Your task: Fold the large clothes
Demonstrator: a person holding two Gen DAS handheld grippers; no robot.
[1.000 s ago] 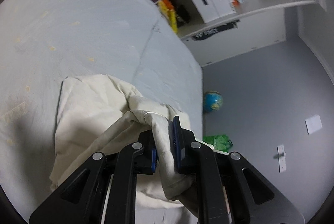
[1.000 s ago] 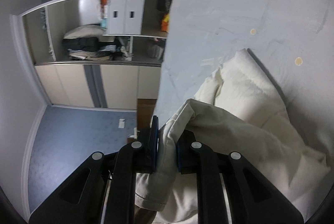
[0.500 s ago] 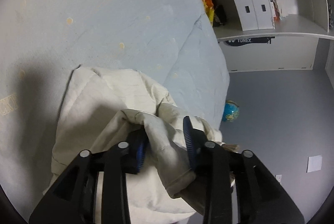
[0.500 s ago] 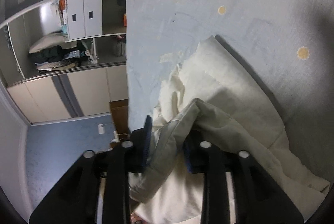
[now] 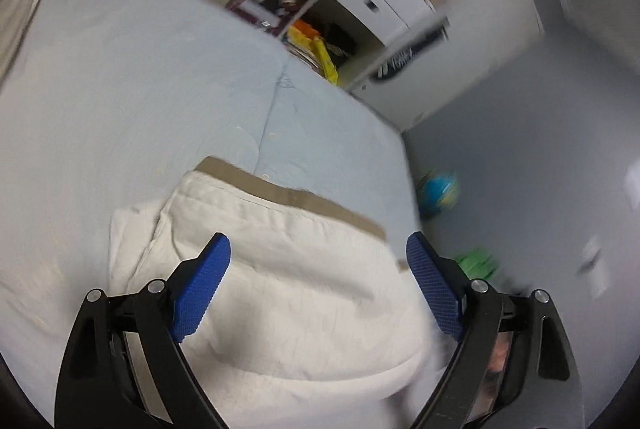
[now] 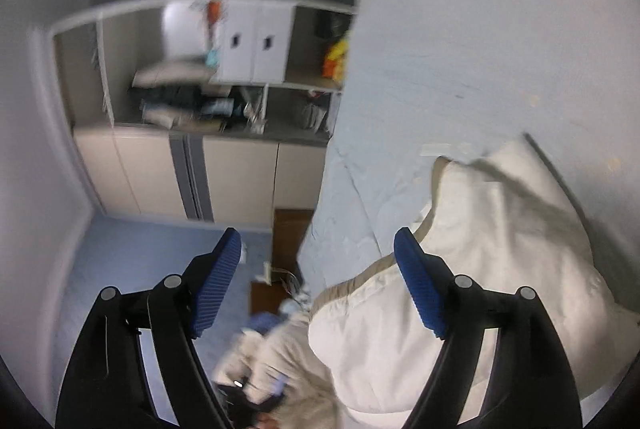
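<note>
Pale blue bed bearing the folded cream garment — left tool and right tool just opened, empty, apparently releasing a finished fold.

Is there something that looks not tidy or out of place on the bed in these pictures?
Yes. The cream garment is folded but sits at the very corner of the bed; in the right wrist view part of it appears to hang past the bed edge toward the floor. Blur prevents certainty.
</note>
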